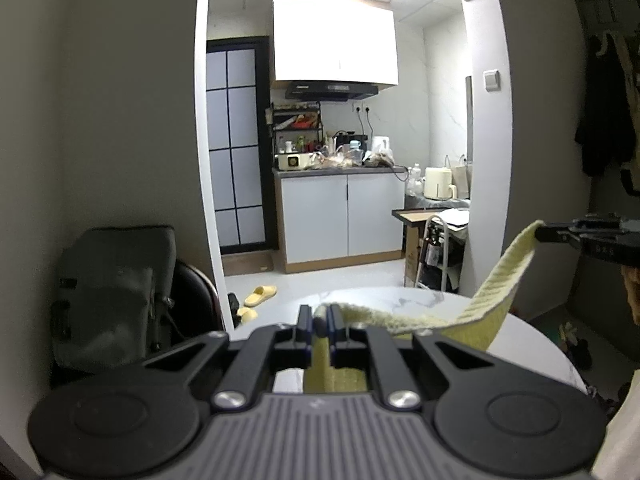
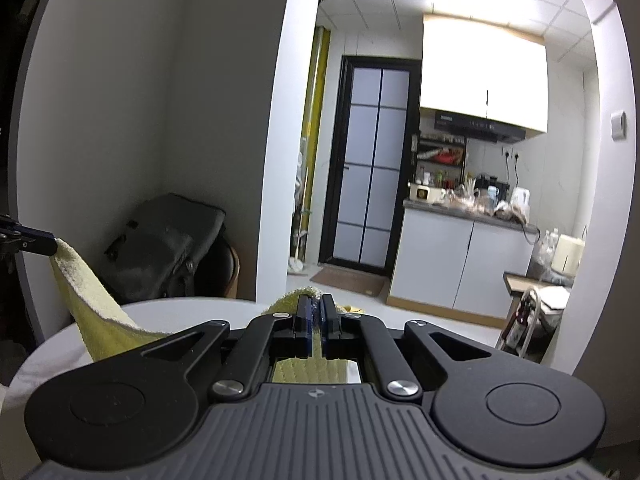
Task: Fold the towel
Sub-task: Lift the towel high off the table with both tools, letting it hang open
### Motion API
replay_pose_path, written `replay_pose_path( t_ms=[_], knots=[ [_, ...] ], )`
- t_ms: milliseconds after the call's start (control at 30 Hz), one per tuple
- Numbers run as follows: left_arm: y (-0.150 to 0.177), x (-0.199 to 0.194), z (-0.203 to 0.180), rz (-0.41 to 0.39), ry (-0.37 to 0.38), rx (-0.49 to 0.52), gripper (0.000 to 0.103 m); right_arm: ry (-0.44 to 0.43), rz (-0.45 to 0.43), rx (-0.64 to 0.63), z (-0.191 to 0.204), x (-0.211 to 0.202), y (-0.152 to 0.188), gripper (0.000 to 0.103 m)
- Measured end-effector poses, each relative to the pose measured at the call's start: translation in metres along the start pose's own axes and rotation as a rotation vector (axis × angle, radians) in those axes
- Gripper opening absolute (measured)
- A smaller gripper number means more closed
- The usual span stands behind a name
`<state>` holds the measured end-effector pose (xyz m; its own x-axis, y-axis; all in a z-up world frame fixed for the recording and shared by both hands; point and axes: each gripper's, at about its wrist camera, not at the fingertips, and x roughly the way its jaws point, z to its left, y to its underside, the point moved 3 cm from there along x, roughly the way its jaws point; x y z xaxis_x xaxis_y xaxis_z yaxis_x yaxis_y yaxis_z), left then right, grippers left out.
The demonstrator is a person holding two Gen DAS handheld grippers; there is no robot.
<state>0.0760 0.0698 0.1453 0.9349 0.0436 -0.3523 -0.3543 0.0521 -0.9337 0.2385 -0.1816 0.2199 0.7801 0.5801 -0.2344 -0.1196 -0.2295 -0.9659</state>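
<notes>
Your left gripper (image 1: 319, 322) is clamped on a corner of the yellow towel (image 1: 496, 280), fingers nearly together with cloth pinched between them. Your right gripper (image 2: 316, 312) is clenched on the opposite corner the same way. Holding both corners keeps one edge lifted, so the towel hangs in a sagging band between the tools, its lower part draping onto the round white table (image 1: 384, 300). That grip looks set for carrying the raised edge over to meet the other. The table's rim curves close ahead of both tools, with open floor beyond. A dark bag (image 2: 168, 240) sits against the wall to the left, clear of your path.
</notes>
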Motion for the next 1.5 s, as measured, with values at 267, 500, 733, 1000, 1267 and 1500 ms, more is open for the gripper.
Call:
replay_pose_path(
  t_ms=[267,500,733,1000,1267,1500],
  knots=[
    [-0.031,0.012,0.009,0.018,0.029,0.021,0.008,-0.021,-0.069,-0.027,0.002,0.007,-0.042,0.004],
    [-0.053,0.017,0.021,0.024,0.018,0.038,0.008,-0.033,-0.081,-0.04,-0.003,0.015,-0.064,0.004],
    [-0.074,0.025,0.028,0.012,0.008,0.056,0.008,-0.015,-0.102,-0.076,-0.011,0.022,-0.095,0.004],
    [-0.101,0.038,0.039,-0.004,0.006,0.071,0.008,0.003,-0.108,-0.082,-0.017,0.04,-0.116,0.004],
    [-0.114,0.07,0.052,-0.009,0.007,0.071,0.008,0.019,-0.103,-0.078,-0.027,0.072,-0.129,0.004],
    [-0.118,0.099,0.068,-0.006,-0.009,0.051,0.007,0.025,-0.08,-0.084,-0.03,0.115,-0.128,0.004]
  ],
)
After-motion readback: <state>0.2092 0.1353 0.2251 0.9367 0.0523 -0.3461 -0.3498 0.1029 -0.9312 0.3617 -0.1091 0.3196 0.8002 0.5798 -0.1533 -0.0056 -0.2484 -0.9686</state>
